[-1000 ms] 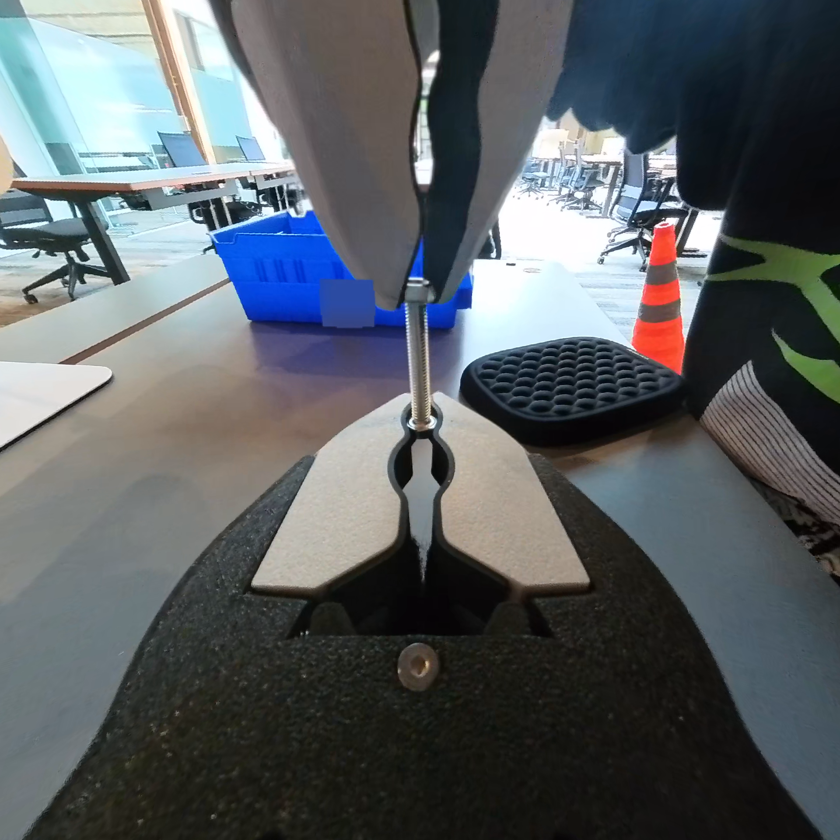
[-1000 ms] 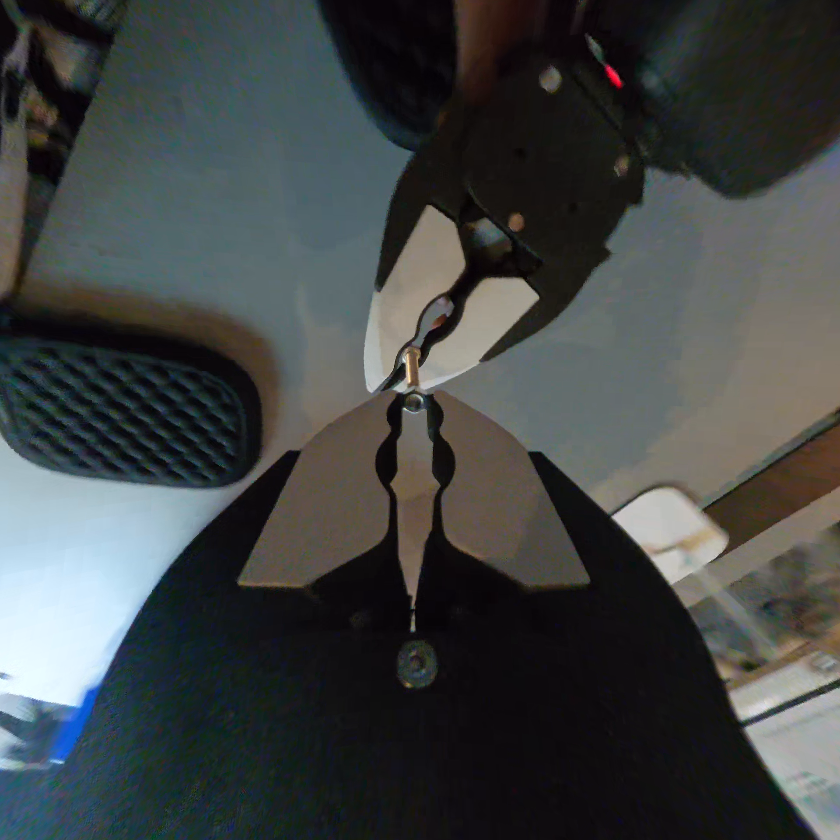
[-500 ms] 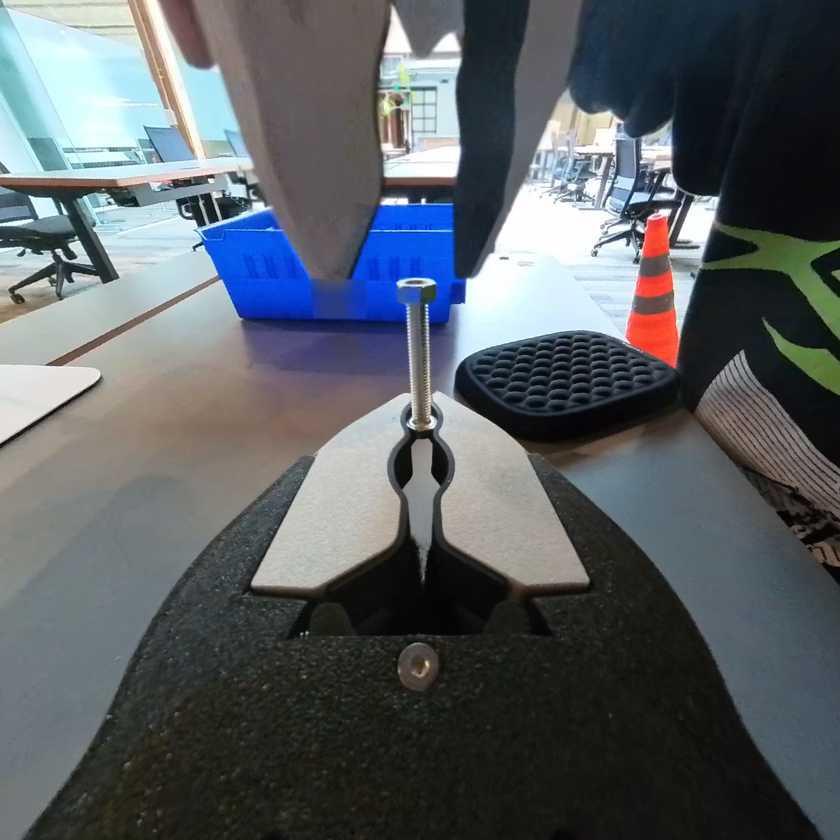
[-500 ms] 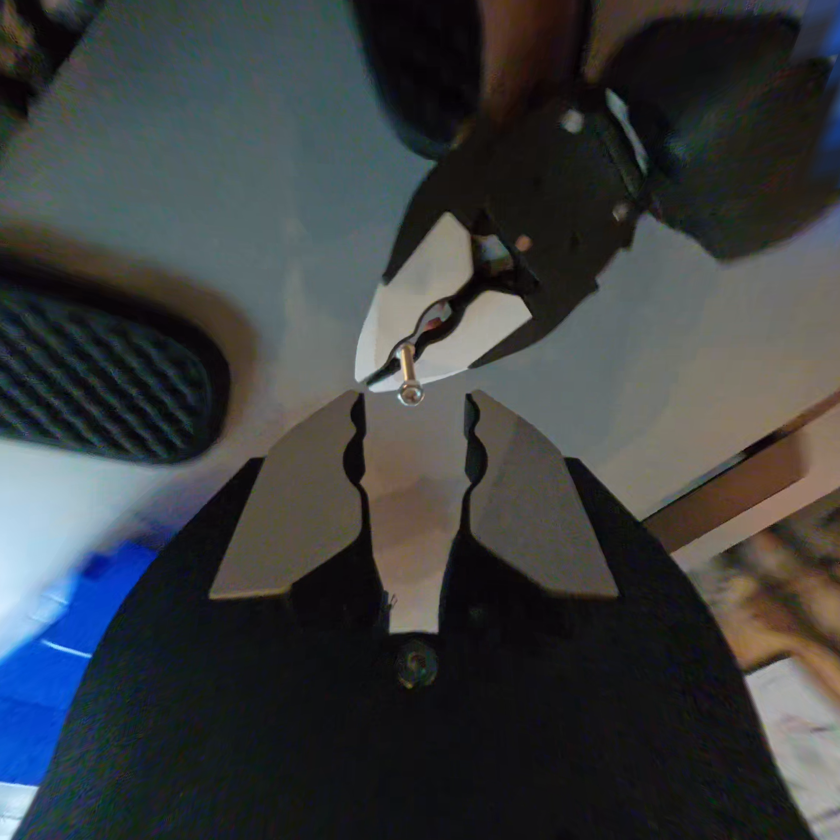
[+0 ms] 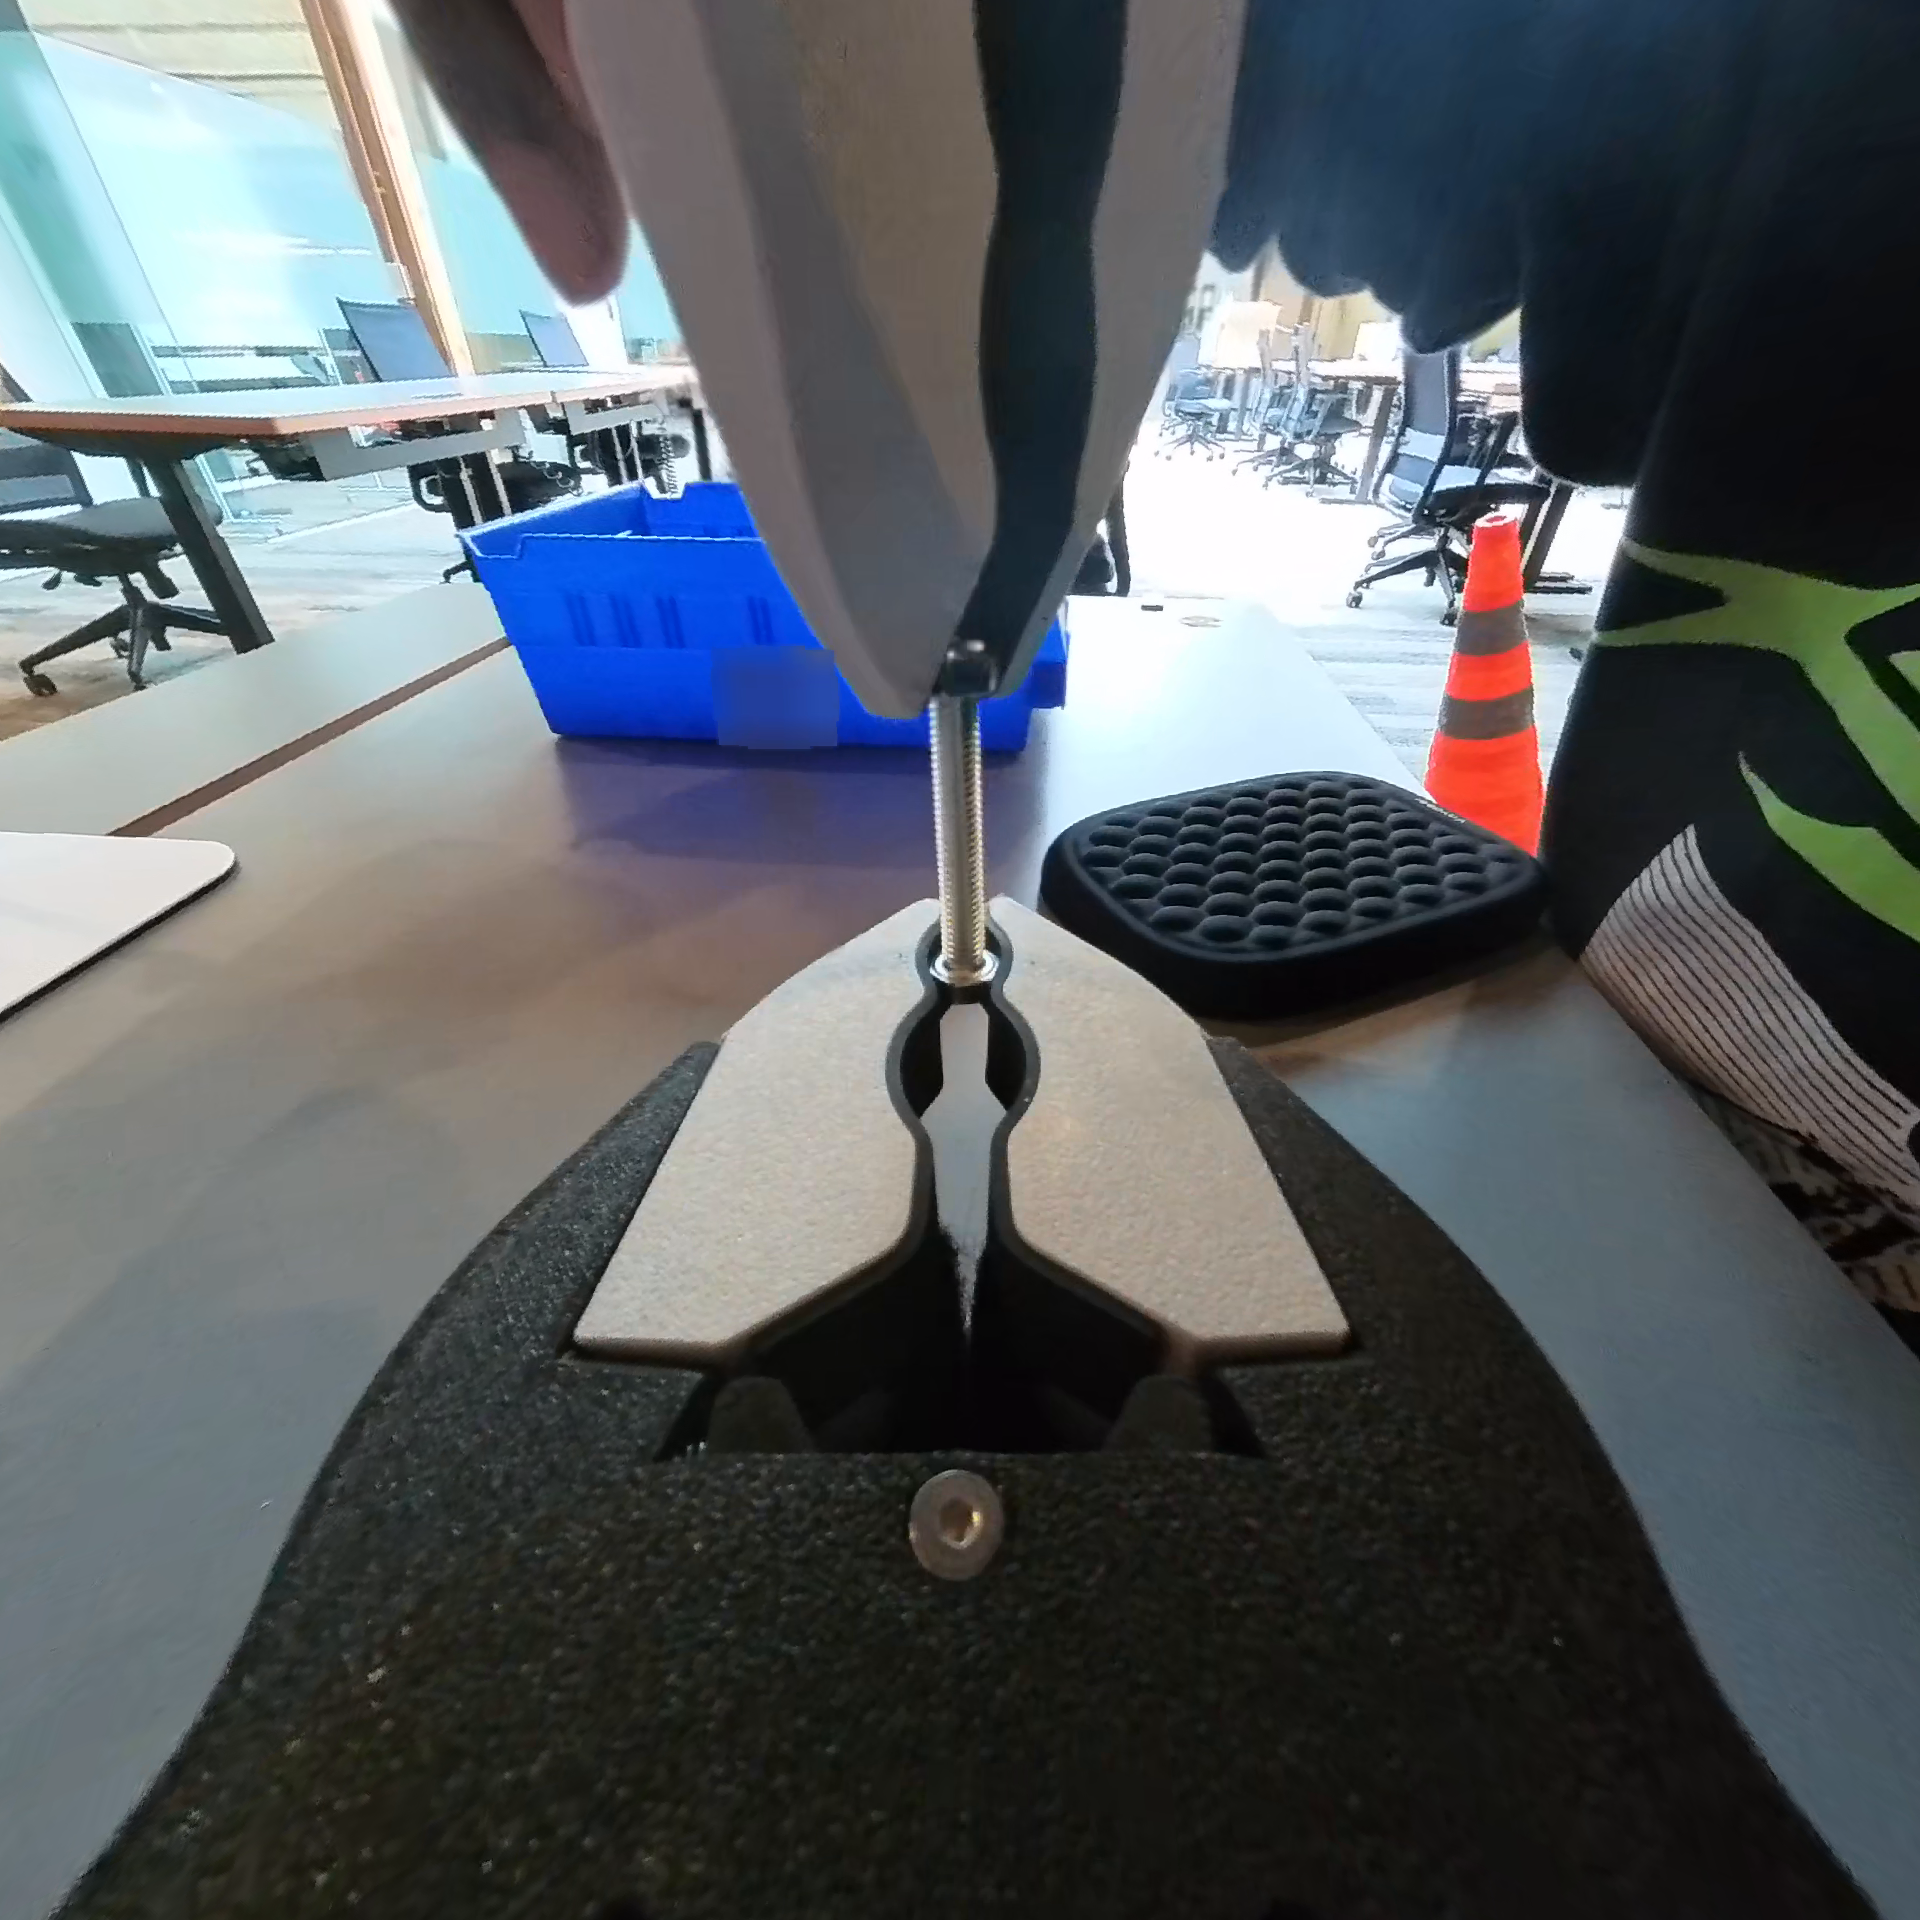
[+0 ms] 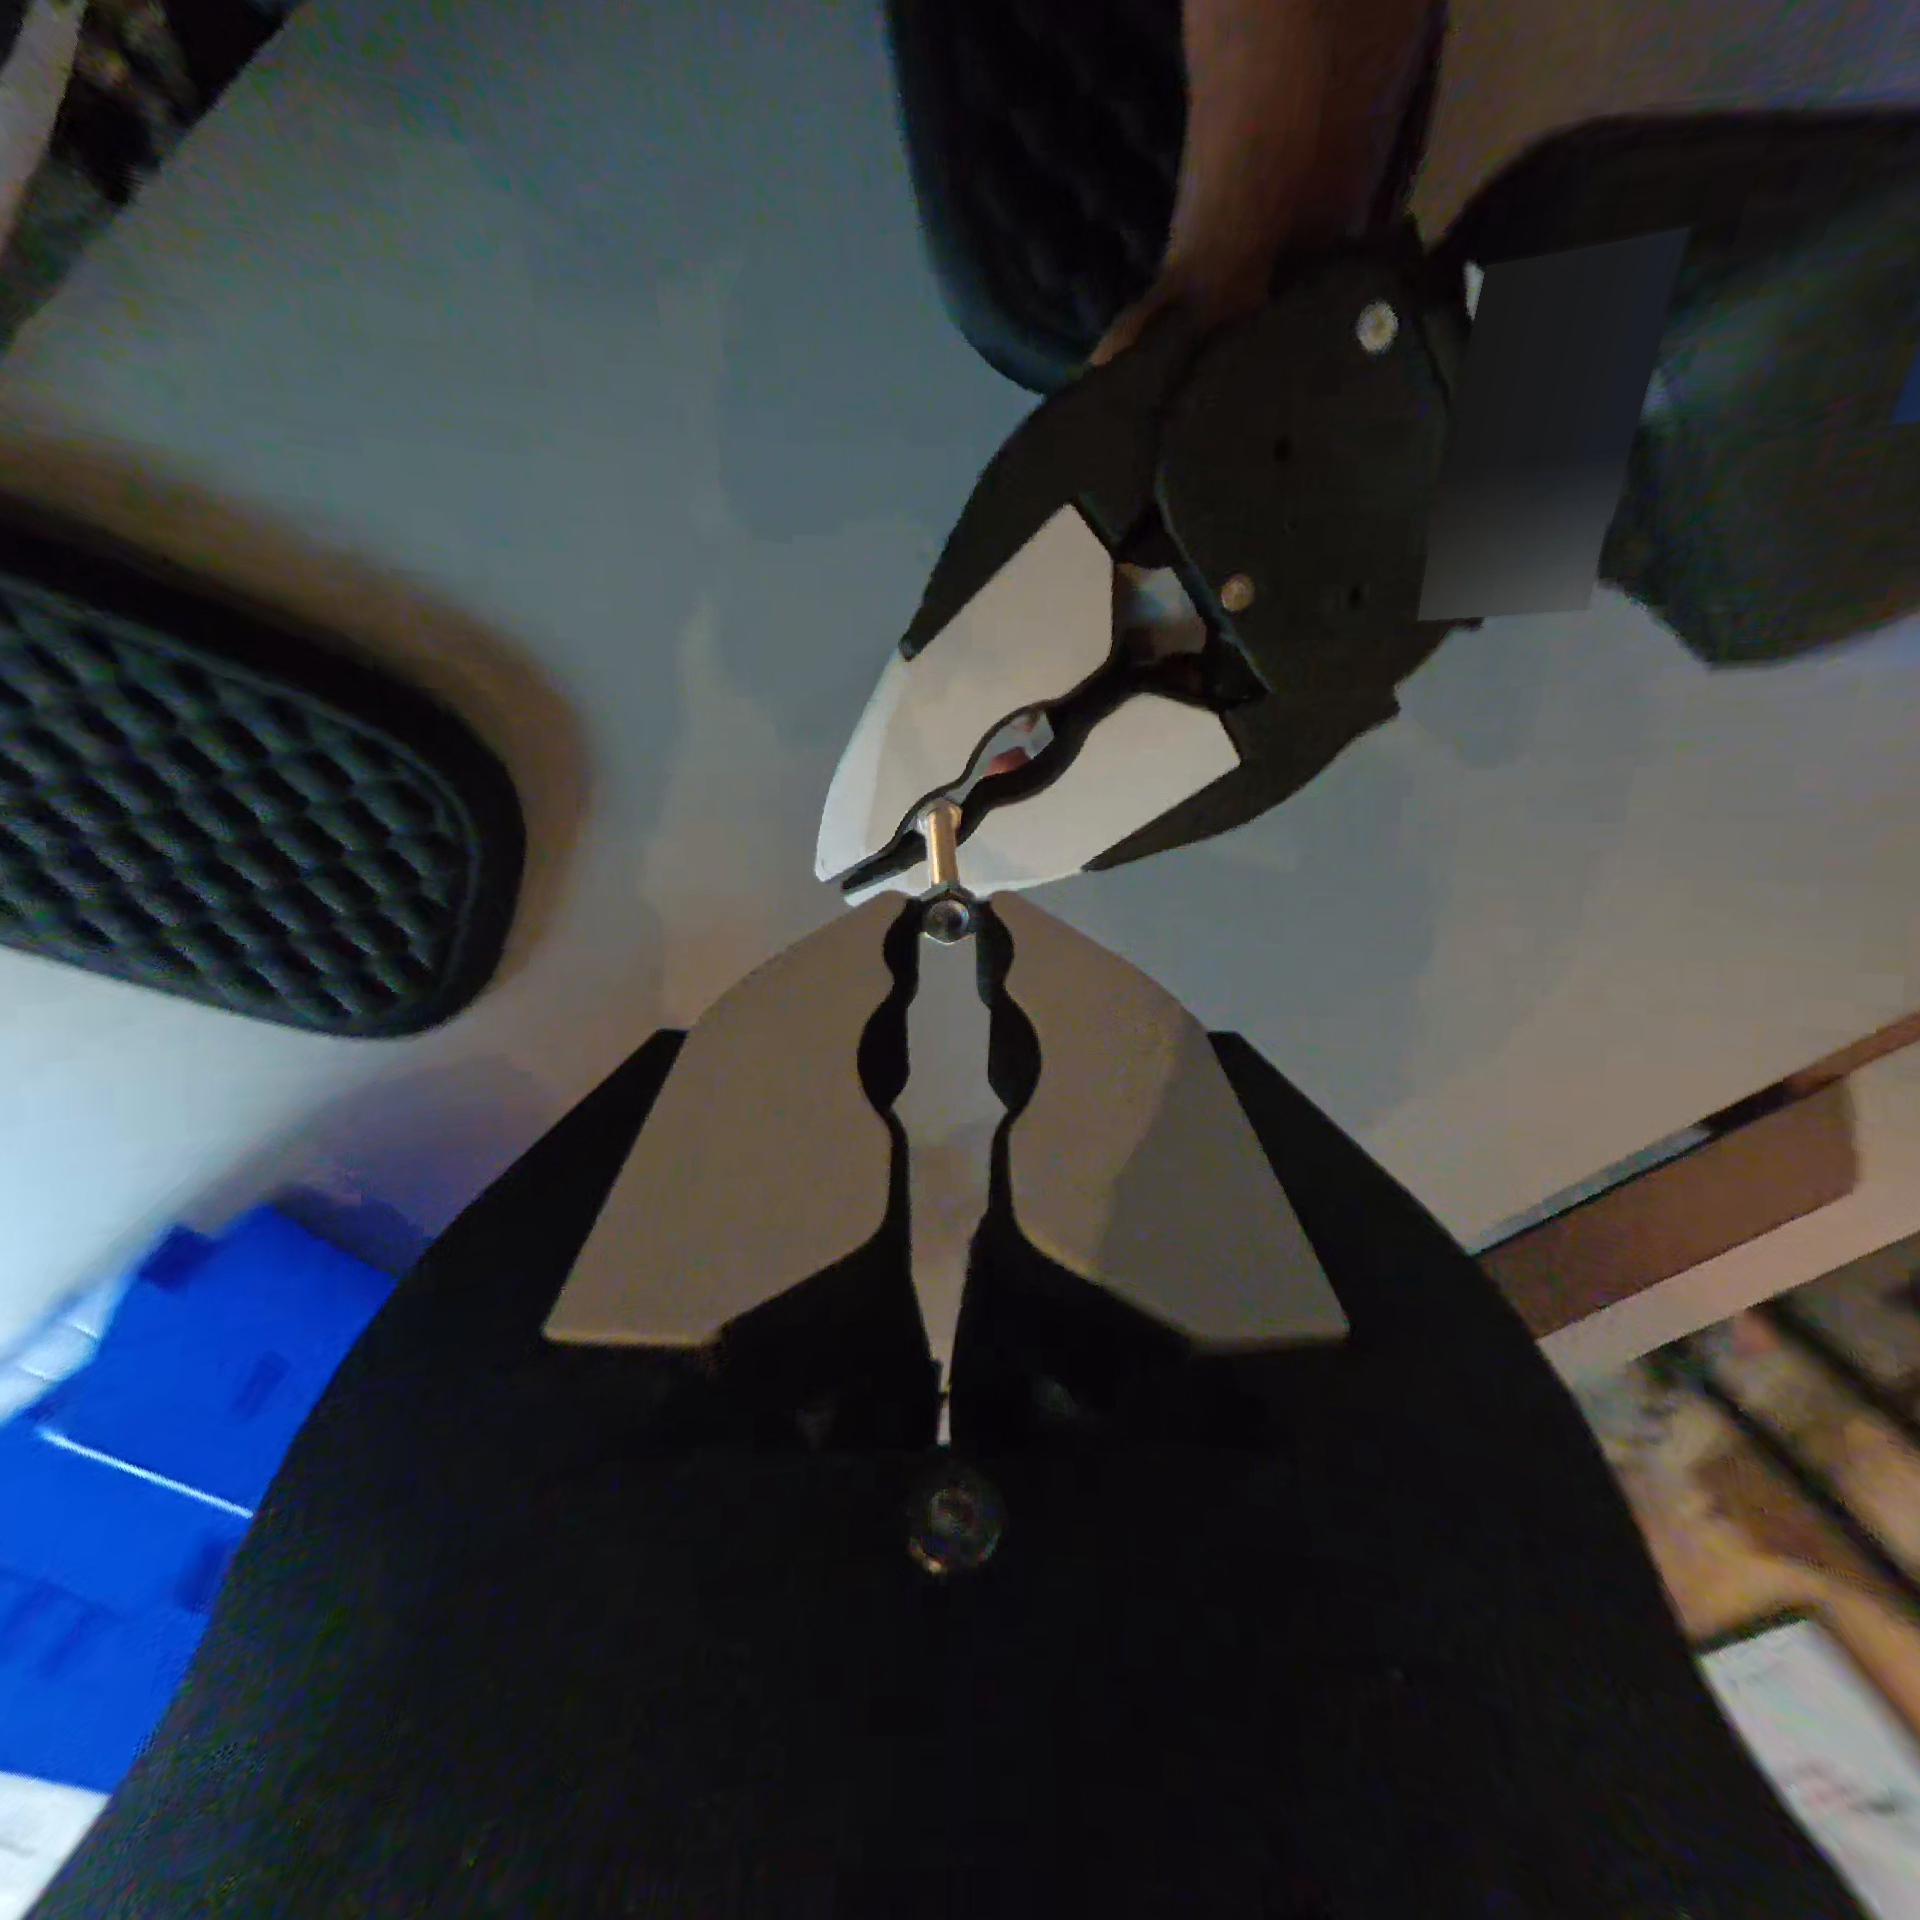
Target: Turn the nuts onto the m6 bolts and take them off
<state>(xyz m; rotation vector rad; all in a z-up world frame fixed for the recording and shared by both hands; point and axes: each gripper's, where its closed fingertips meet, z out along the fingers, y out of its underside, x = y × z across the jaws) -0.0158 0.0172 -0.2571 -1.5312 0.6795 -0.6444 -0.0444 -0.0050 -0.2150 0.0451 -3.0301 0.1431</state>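
Bolt (image 5: 958,831) upright (nut (image 5: 968,665) up top), clamped in left gripper (image 5: 961,961).

The bolt (image 5: 958,831) is a slim, silver, threaded rod standing upright above the table (image 5: 416,987), its lower end pinched at the tips of the left gripper (image 5: 962,961), which is closed on it. A small silver hex nut (image 5: 968,667) sits at the bolt's top end, well above the table, clamped between the tips of the right gripper (image 5: 961,675) that reaches down from above. Seen end-on from the right wrist, the nut (image 6: 945,920) shows its hex outline.
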